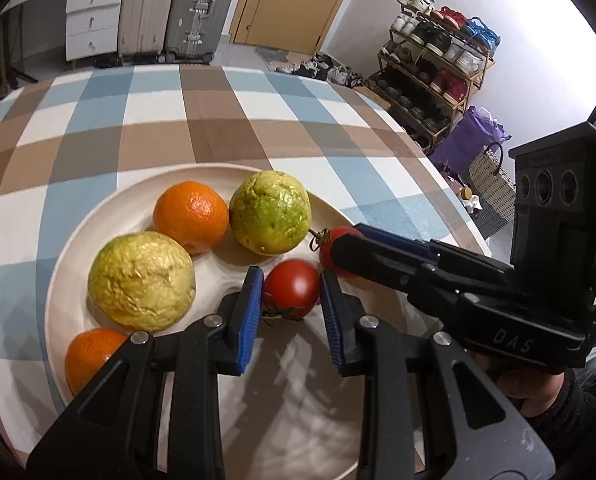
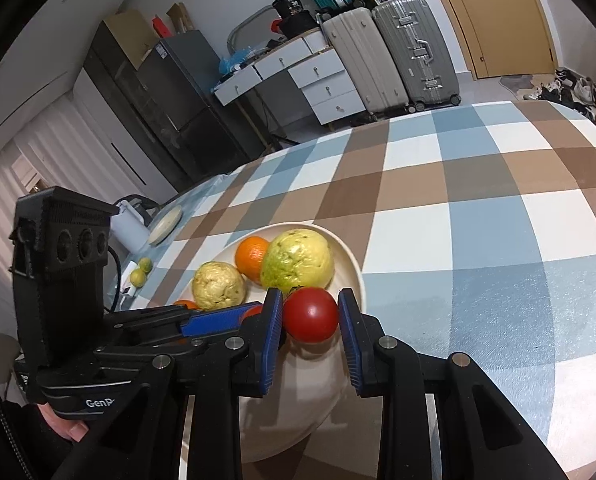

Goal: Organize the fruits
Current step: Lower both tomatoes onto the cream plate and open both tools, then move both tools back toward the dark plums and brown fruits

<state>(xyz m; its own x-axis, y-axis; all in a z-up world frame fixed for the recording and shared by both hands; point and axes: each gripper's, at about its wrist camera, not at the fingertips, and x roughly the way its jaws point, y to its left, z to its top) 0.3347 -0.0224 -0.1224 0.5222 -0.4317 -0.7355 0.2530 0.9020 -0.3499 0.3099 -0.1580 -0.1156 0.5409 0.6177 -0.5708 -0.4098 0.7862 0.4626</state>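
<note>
Both grippers are down at the plate and each has a tomato between its blue pads. My left gripper [image 1: 291,300] pinches the nearer tomato [image 1: 291,288], the one with its green calyx turned toward me; the pads sit against its flanks. My right gripper [image 2: 310,332] pinches the second tomato [image 2: 310,320], which lies at the plate's side toward the right edge of the tabletop [image 2: 478,220]. Neither tomato shows any gap below it, so I cannot tell whether they rest on the plate or hang just clear.

I judge the step in hand to be the placing of the two tomatoes into the plate with the other fruit. If so, the next move calls for spreading both pairs of pads gently and drawing back along the fingers, without nudging the fruit behind. Tomatoes roll, and the right one sits close to the rim, so I would want it settled before letting go.

As for the container, the cream plate [image 1: 217,172] holds two wrinkled yellow-green fruits, the larger [image 1: 141,280] and the greener [image 1: 270,213], with an orange [image 1: 191,216] between them and a second orange [image 1: 91,356] at the near rim. Checked cloth beyond the plate is bare.
</note>
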